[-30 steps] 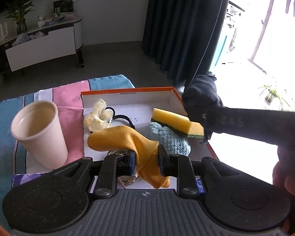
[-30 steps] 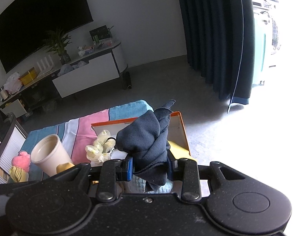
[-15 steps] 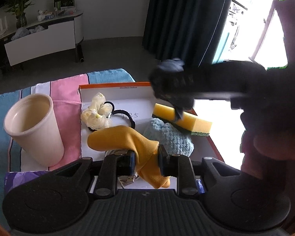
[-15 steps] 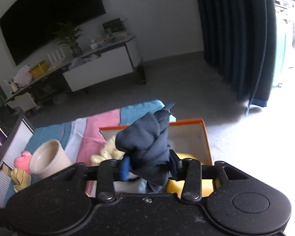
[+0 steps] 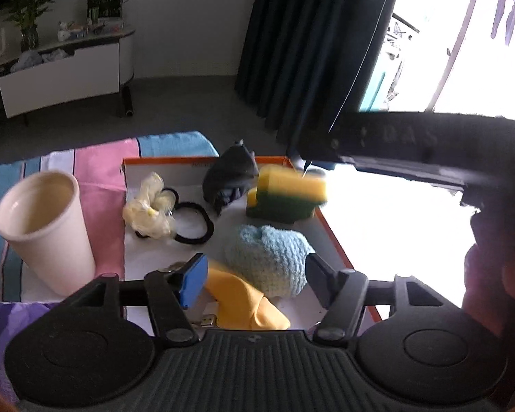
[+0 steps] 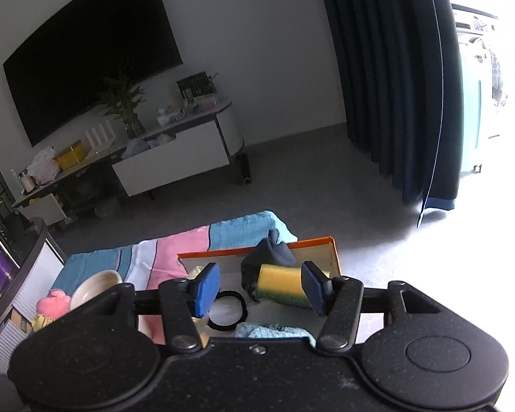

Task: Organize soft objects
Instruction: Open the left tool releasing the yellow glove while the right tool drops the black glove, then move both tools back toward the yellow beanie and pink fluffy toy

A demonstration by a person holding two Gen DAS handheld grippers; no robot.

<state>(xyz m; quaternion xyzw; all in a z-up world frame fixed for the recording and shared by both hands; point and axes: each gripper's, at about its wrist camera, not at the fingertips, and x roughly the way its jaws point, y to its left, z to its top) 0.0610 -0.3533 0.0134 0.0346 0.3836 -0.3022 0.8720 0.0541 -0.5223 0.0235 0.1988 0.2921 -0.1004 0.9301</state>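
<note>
Both grippers' jaws are opening: left gripper point(image 5: 254, 283) is releasing the yellow cloth point(image 5: 243, 300) lying between them; right gripper point(image 6: 261, 290) is gripping nothing, navy cloth point(image 6: 269, 254) lying beyond.

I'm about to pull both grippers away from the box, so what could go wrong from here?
The yellow cloth lies between the opening pads of the left gripper, so it may snag and drag out of the box as you withdraw. The sponge sits tilted at the far right wall against the dark cloth, close under the right gripper, and could tip over the edge.
</note>
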